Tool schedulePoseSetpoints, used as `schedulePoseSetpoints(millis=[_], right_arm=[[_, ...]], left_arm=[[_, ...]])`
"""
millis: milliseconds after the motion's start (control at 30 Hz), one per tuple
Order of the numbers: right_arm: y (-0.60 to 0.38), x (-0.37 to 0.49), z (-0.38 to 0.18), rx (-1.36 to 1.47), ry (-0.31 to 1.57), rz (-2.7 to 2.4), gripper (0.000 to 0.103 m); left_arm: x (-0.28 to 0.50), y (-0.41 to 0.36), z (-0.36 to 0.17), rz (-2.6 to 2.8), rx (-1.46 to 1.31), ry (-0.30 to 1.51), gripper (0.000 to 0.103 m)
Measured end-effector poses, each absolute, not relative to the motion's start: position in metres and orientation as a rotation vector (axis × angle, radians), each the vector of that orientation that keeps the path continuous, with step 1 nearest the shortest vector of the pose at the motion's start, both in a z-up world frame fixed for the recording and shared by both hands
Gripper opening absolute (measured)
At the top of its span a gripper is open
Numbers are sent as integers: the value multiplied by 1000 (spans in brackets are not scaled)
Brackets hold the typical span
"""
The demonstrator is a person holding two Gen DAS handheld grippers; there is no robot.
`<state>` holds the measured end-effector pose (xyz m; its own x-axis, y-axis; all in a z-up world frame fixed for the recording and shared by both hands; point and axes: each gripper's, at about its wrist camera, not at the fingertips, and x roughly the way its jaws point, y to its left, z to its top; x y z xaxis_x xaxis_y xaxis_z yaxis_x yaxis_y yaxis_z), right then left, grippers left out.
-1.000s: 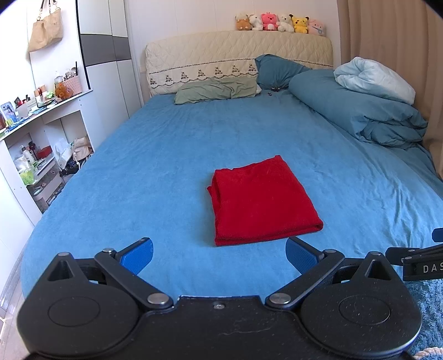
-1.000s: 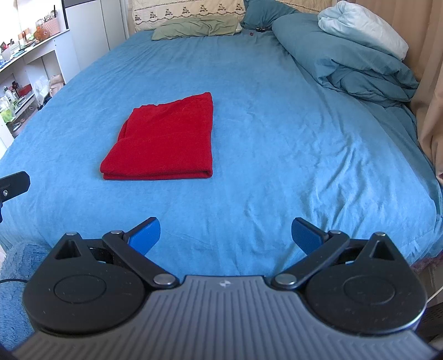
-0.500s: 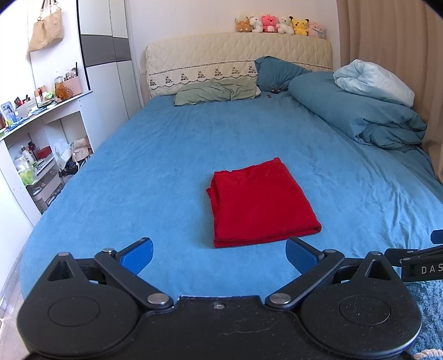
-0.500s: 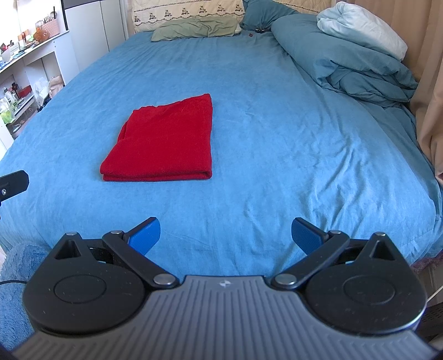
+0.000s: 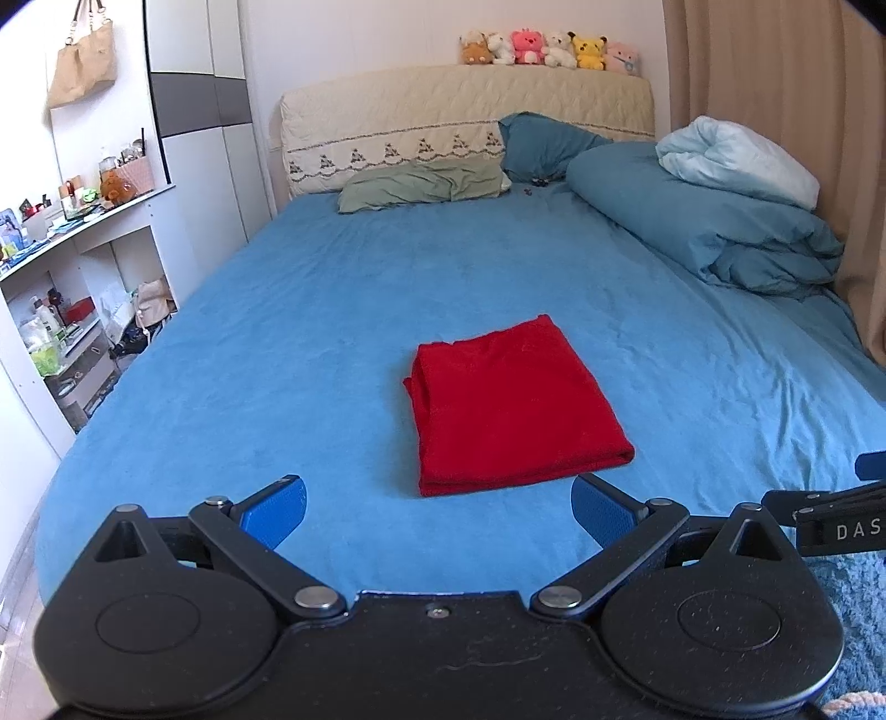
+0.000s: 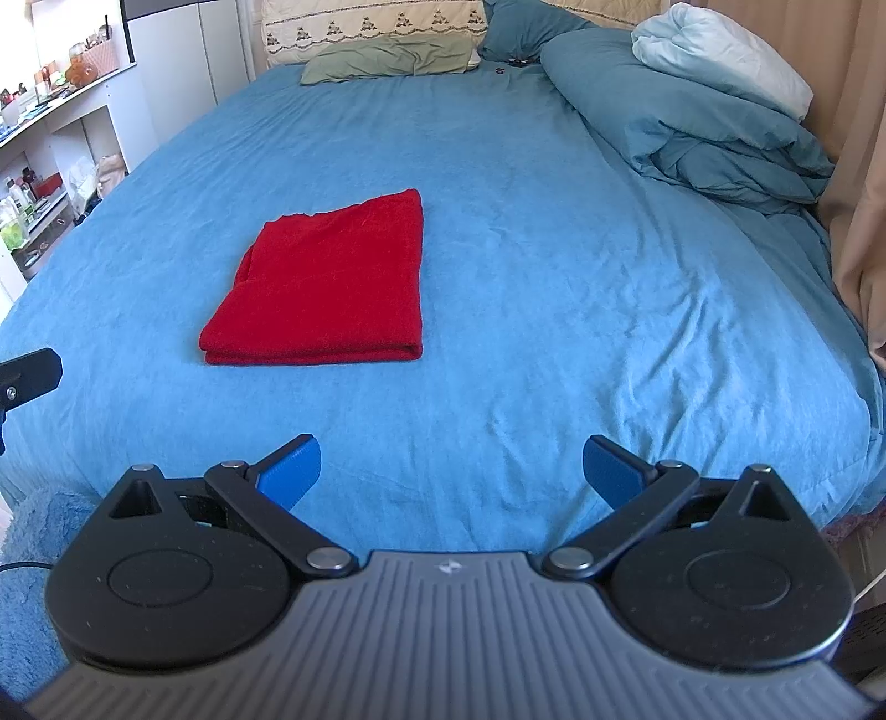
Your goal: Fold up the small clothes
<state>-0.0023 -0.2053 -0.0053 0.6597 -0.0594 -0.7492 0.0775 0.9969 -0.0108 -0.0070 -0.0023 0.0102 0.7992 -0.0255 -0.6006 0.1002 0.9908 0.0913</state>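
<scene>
A red garment (image 5: 512,407) lies folded into a neat rectangle on the blue bed sheet (image 5: 310,343). It also shows in the right wrist view (image 6: 326,288), left of centre. My left gripper (image 5: 437,507) is open and empty, held back just short of the garment's near edge. My right gripper (image 6: 451,468) is open and empty, near the foot of the bed and to the right of the garment. Neither gripper touches the cloth.
A bunched blue duvet (image 5: 714,221) with a pale pillow lies at the far right. Pillows (image 5: 421,185) and a padded headboard with plush toys (image 5: 548,50) are at the far end. White shelves (image 5: 72,288) stand left, a curtain (image 6: 858,166) right.
Both grippers have drifted back slightly from the garment. The folded garment has not moved.
</scene>
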Motion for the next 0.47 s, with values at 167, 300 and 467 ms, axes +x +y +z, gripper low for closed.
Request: schedulePoseSetpoints(millis=[167, 300, 467], right_arm=[[-205, -1, -4, 28, 846, -79, 103], [-206, -1, -4, 27, 847, -79, 103], [-205, 1, -4, 30, 849, -79, 103]], left_arm=[[-8, -3, 10, -45, 133, 629, 103], [-7, -1, 9, -42, 121, 637, 103], [-4, 1, 8, -46, 105, 645, 103]])
